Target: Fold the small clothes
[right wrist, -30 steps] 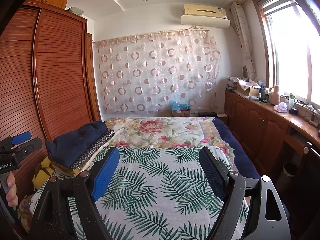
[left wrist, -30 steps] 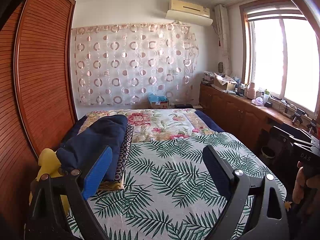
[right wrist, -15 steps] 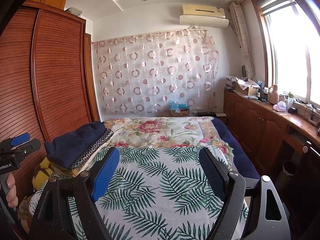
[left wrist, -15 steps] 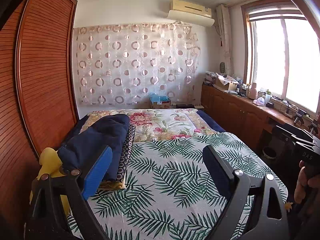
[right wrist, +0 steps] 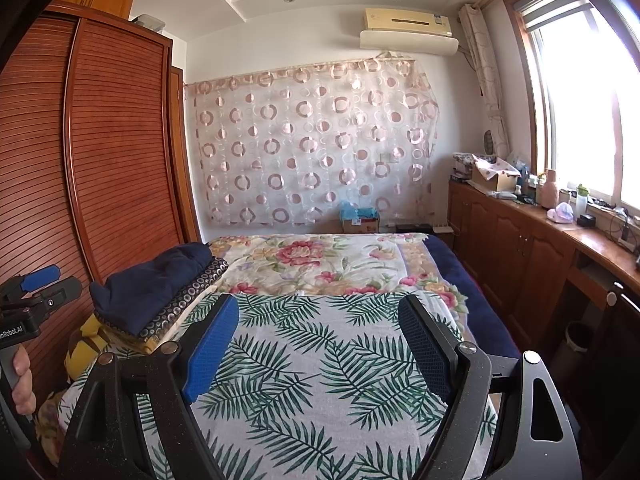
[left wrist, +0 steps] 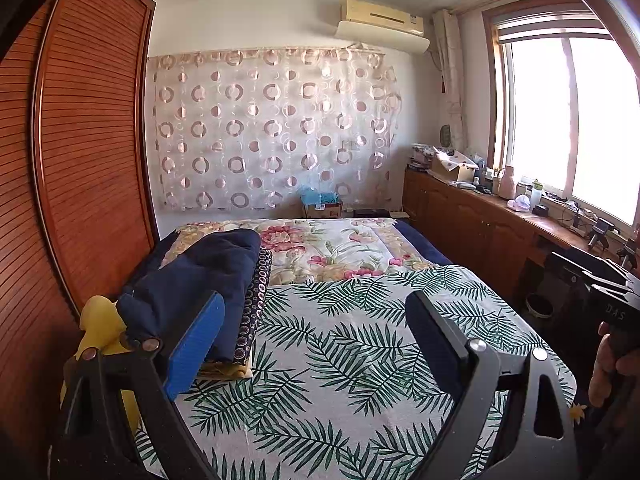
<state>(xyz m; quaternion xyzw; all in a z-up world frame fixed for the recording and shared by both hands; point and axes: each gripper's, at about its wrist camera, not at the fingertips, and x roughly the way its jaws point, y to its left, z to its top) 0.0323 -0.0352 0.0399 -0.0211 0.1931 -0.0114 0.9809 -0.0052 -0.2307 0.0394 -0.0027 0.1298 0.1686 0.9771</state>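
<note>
A stack of folded clothes lies at the left side of the bed: a navy garment (left wrist: 200,276) on top, a dark circle-patterned one (left wrist: 256,300) under it, and yellow cloth (left wrist: 100,332) at the bottom. The stack also shows in the right wrist view (right wrist: 152,292). My left gripper (left wrist: 316,320) is open and empty above the palm-leaf sheet (left wrist: 340,360), just right of the stack. My right gripper (right wrist: 318,328) is open and empty above the same sheet (right wrist: 320,380). Each gripper appears at the edge of the other's view.
A wooden slatted wardrobe (left wrist: 80,160) runs along the left of the bed. A wooden cabinet counter (right wrist: 540,240) with bottles and boxes stands on the right under the window. A floral quilt (left wrist: 340,244) covers the far half of the bed.
Both grippers stay open and nearly still. The views have shifted only slightly.
</note>
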